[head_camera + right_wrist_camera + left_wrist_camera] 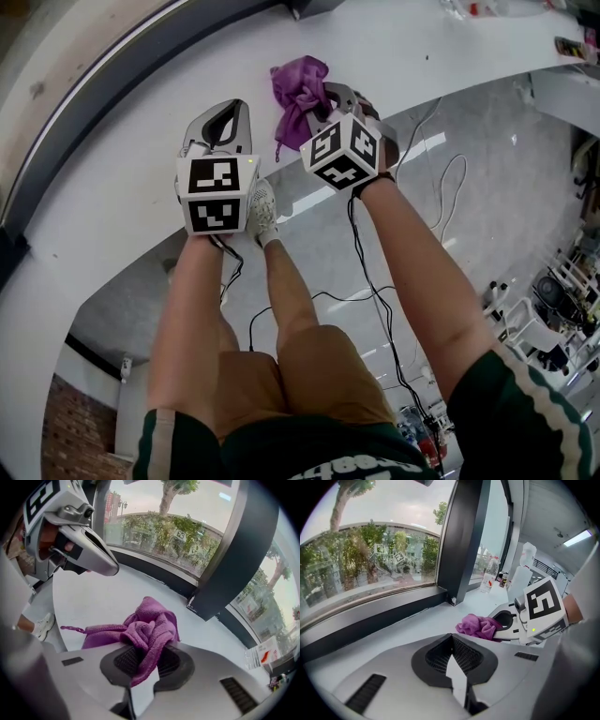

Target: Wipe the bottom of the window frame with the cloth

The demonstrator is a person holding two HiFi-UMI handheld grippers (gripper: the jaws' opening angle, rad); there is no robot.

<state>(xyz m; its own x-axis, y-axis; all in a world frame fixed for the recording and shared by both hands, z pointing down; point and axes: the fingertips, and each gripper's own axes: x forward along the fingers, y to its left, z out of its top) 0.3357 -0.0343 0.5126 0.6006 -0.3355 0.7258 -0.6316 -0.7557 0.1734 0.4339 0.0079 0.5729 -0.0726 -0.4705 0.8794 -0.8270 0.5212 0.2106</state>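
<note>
A crumpled purple cloth (pixel 298 89) (pixel 478 626) (pixel 145 629) rests on the white curved sill (pixel 141 122), and my right gripper (pixel 323 105) (pixel 140 667) is shut on it, a fold pinched between the jaws. My left gripper (pixel 221 127) (pixel 452 660) sits over the sill to the cloth's left, its jaws closed together with nothing in them. The dark bottom rail of the window frame (pixel 370 616) (pixel 154 573) runs along the sill's far edge, beyond both grippers. A dark upright post (pixel 461 541) (pixel 234 559) meets it.
Bottles and a white container (pixel 520 573) stand on the sill farther along. The sill's near edge drops to the floor, where the person's shoe (pixel 264 214), legs and trailing cables (pixel 375 291) show. Clutter (pixel 562 300) lies at the lower right.
</note>
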